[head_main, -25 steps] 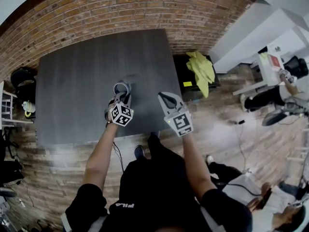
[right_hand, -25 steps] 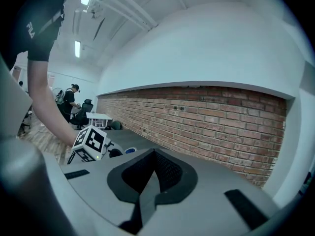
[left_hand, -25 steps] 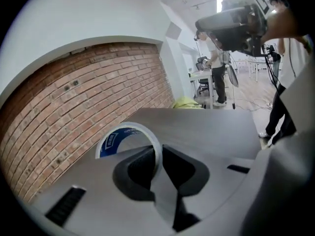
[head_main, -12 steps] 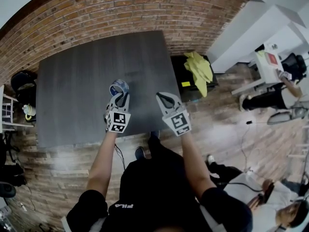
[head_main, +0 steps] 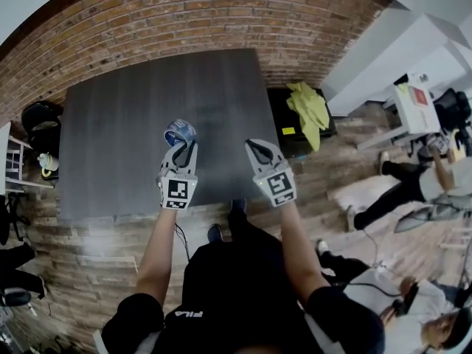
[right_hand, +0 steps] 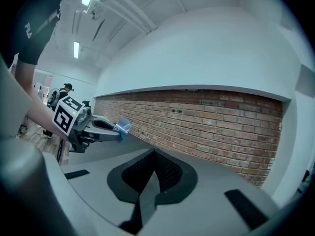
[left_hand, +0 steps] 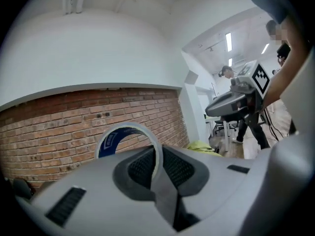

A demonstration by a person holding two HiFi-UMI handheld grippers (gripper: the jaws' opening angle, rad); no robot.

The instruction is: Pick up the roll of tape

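Head view, task thing: roll of tape (head_main: 180, 133) is held at the tip of the left gripper (head_main: 182, 145), over the near half of the dark table (head_main: 118, 124).
Head view, right side: right gripper (head_main: 255, 147) is held level beside the left one, apart from it, near the table's front right corner.
Head view, surroundings: brick wall (head_main: 184, 13) is seen behind the table; a yellow cloth (head_main: 308, 102) is draped on a black box (head_main: 282, 116) just right of the table; a person (head_main: 413, 179) is seen well off to the right.
Left gripper view, claw: jaws are nearly closed, and the rim of the roll of tape (left_hand: 109, 141) is pinched between the pads, the ring standing up on edge.
Left gripper view, beyond: brick wall is seen through the ring; the right gripper (left_hand: 236, 102) is seen at right.
Right gripper view, claw: jaws are pressed together with nothing between them.
Right gripper view, beyond: left gripper (right_hand: 98, 127) is seen at left with the tape (right_hand: 123, 126) clear above the table; nothing lies between the two.
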